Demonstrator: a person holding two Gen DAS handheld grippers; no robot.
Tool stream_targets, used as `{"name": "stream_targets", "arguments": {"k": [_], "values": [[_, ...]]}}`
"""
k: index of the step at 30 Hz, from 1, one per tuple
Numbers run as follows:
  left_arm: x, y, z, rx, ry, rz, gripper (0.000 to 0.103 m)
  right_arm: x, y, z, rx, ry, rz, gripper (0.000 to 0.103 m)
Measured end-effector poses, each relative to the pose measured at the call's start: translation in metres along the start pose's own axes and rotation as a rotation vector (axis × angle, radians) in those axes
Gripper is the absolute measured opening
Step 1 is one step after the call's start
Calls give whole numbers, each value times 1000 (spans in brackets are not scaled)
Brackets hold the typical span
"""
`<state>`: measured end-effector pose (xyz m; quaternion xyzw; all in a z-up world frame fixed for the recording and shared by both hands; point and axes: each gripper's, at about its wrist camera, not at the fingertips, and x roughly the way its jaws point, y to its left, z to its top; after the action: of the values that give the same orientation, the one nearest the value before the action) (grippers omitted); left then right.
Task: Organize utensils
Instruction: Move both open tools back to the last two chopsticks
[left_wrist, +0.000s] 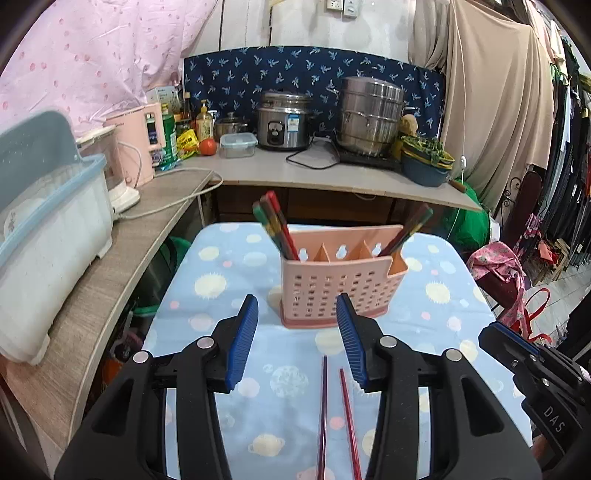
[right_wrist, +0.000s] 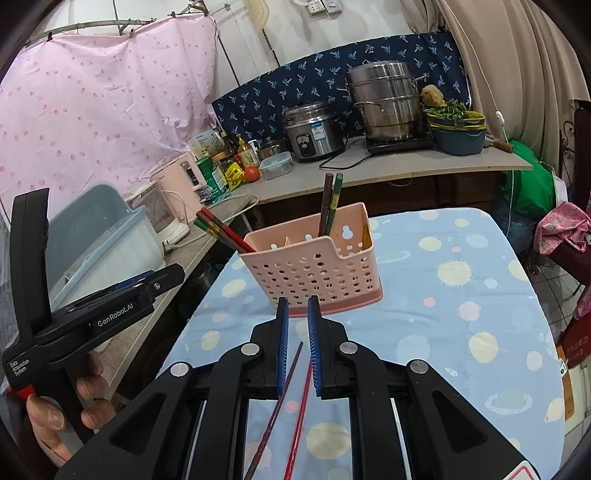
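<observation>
Two loose chopsticks (left_wrist: 332, 417) lie before one pink holder (left_wrist: 336, 284).

The right hand-held gripper (right_wrist: 297, 301) points at a pink perforated utensil holder (right_wrist: 314, 269) on the bench (right_wrist: 461, 314), which wears a blue planet-print cloth. Its blue pads (right_wrist: 282, 343) stand nearly together, a narrow gap between them. Two chopsticks (right_wrist: 291, 398) lie below them on the cloth. More chopsticks (right_wrist: 330, 203) stand in the holder. At left, a hand (right_wrist: 55, 413) grips the left hand-held gripper (right_wrist: 140, 282).
</observation>
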<state>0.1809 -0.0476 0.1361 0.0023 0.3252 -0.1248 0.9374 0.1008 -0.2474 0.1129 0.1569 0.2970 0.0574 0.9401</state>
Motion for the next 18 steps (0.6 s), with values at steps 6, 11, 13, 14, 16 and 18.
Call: {"name": "stream_targets", "arguments": {"k": [6, 11, 13, 14, 16, 18], "values": [[4, 8, -35, -23, 58, 7, 42, 3, -1, -37, -20, 72, -25, 12], [8, 17, -68, -28, 100, 31, 42, 5, 4, -72, -45, 149, -26, 12], [11, 20, -82, -34, 131, 31, 42, 8, 6, -88, -51, 189, -16, 12], [12, 22, -87, -35, 143, 32, 42, 9, 8, -95, -53, 206, -14, 12], [12, 24, -101, -36, 162, 32, 42, 13, 11, -112, -60, 246, -6, 12], [13, 25, -112, -33, 179, 28, 42, 16, 15, -128, -77, 275, -11, 12]]}}
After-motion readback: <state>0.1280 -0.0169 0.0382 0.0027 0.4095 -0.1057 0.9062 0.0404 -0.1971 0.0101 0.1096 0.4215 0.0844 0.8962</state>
